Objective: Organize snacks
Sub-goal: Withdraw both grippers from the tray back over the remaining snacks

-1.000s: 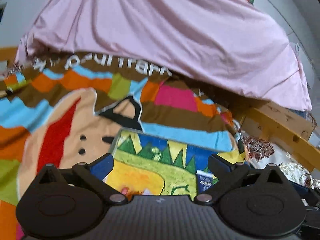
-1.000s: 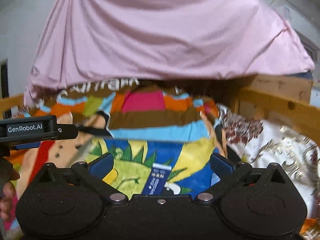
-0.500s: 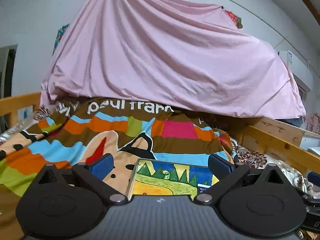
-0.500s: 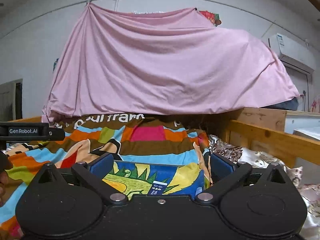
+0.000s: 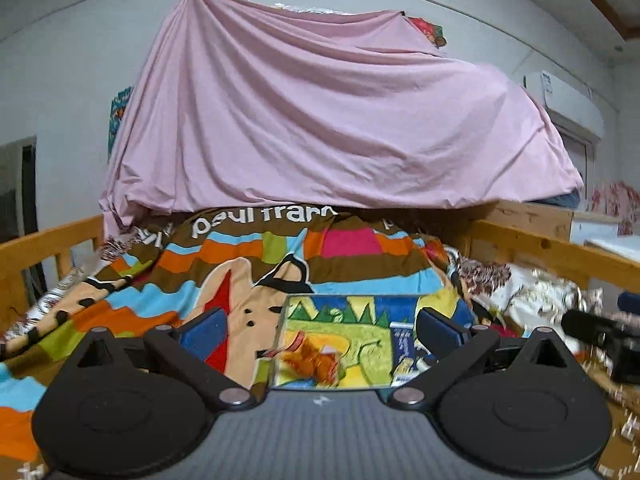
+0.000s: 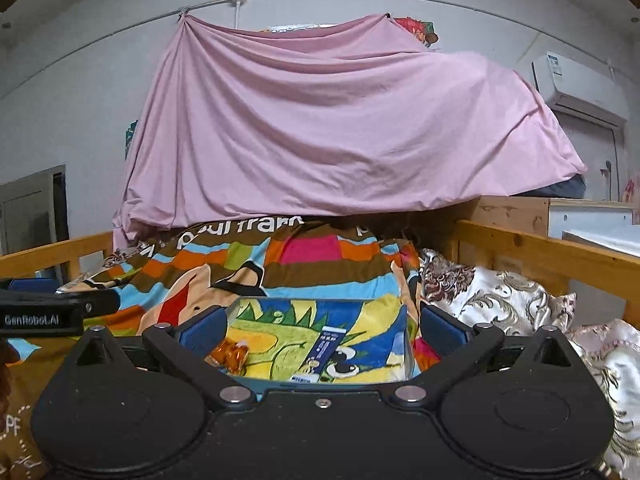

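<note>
Left tongs (image 5: pixel 318 330) spread empty, right tongs (image 6: pixel 320 330) likewise, over cartoon-printed tray (image 6: pixel 360 316).

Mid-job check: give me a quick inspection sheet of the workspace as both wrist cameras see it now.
Surface: bed covered by a striped cartoon blanket.
Job's things: colourful box holding an orange snack packet and a blue snack packet.
Clutter: floral bedding at right.
Grippers: left hand-held gripper open, empty; right hand-held gripper open, empty.
Cables: nothing seen.
Surroundings: pink sheet draped behind, wooden bed rail, air conditioner.
</note>
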### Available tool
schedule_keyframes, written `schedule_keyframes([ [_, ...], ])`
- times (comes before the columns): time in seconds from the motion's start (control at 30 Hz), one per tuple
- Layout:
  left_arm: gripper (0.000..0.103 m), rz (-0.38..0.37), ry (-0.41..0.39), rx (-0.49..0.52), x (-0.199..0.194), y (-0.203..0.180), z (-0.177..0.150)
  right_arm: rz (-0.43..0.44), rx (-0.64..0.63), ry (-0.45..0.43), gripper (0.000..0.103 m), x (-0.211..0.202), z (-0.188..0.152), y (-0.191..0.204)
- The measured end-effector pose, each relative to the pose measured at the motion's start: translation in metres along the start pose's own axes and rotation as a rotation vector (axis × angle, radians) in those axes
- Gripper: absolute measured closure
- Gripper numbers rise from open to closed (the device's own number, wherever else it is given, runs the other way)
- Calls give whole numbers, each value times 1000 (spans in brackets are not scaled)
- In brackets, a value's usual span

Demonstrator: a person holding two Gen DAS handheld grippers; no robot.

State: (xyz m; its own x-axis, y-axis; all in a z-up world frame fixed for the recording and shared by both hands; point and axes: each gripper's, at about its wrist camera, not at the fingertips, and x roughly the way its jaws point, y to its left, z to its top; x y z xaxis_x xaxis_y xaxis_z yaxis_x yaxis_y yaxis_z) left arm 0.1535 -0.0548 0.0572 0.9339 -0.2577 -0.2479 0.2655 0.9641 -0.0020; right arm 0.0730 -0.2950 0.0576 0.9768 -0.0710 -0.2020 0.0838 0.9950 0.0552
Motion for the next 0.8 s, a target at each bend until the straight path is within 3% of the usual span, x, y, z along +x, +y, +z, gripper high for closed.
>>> schedule_keyframes([
  [0.43,0,64,71,23,-43,17,-27,14,-43,81,1,-34,-19,16],
  [0.8,0,75,282,24,-34,26,-47,134,-49,253,1,-21,-36,37],
])
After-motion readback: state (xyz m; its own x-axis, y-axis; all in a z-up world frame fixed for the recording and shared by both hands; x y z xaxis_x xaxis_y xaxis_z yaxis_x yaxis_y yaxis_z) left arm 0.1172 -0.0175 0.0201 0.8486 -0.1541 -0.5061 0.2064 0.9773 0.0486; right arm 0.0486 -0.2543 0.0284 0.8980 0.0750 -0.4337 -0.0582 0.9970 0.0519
